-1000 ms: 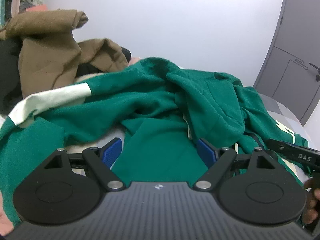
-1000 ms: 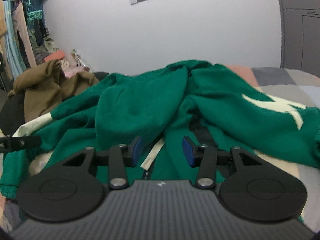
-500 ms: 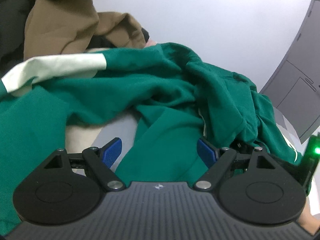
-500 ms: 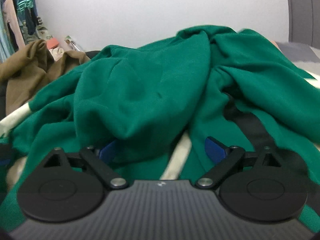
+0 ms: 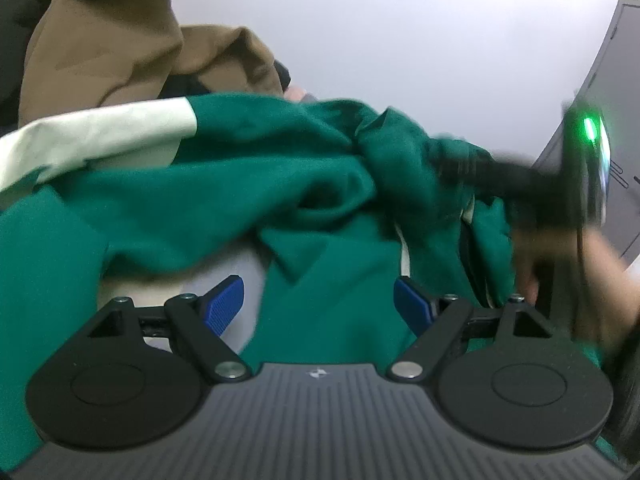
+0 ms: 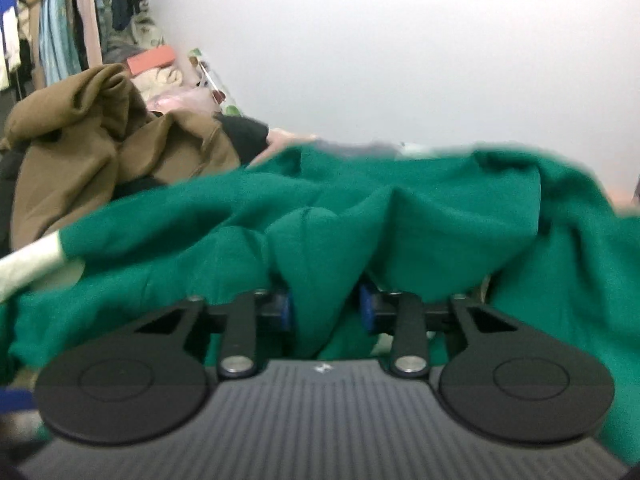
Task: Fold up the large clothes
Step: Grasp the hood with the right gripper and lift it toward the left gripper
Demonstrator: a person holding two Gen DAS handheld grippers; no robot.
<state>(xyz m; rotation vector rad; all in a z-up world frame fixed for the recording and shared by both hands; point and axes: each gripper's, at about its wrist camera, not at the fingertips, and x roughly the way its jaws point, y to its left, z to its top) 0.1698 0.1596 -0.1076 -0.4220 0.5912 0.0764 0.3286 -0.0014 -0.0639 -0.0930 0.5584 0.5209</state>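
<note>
No readable words, numbers or brand names show in either view. The only mark is a small pale logo on the ribbed gripper body (image 5: 317,373), too small to make out, also in the right view (image 6: 321,367).

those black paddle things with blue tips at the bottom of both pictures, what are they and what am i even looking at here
They are hand-held grippers, one in each of a person's hands, each carrying a camera that looks out along its two blue-tipped fingers. So each picture is a gripper's own view.

One picture is from the left gripper. Its jaws stand wide open over a crumpled green garment with a cream sleeve panel, gripping nothing. At its right edge, blurred, is the other gripper in the person's hand.

The other picture is from the right gripper. Its jaws have just been closing and now pinch a bunched fold of that green garment.

Behind it lies a brown garment. More clothes hang at far left.
</note>
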